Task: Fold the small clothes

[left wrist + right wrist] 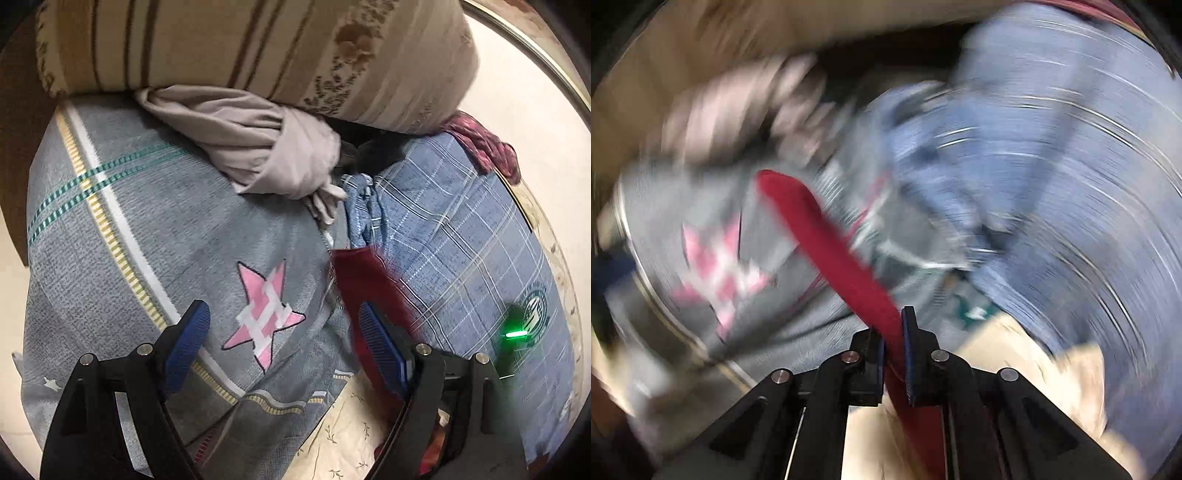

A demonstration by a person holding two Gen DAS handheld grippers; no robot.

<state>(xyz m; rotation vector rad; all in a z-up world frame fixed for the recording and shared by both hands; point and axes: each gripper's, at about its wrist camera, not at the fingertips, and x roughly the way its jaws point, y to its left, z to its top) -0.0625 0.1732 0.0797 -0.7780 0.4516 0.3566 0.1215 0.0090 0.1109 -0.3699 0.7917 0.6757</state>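
Right hand-held gripper (894,354) clamped tight on a long red cloth (827,251), cloth hanging over the grey star pillow (155,236), left hand-held gripper (284,332) spread wide and holding nothing, blue checked pillow (461,229) to the right

Floral sheet (343,435) carries grey quilt (166,236), blue bedding (461,236).

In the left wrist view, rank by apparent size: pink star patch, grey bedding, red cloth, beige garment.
1. grey bedding
2. beige garment
3. red cloth and pink star patch: look alike; the cloth is blurred and partly hidden, so unranked.
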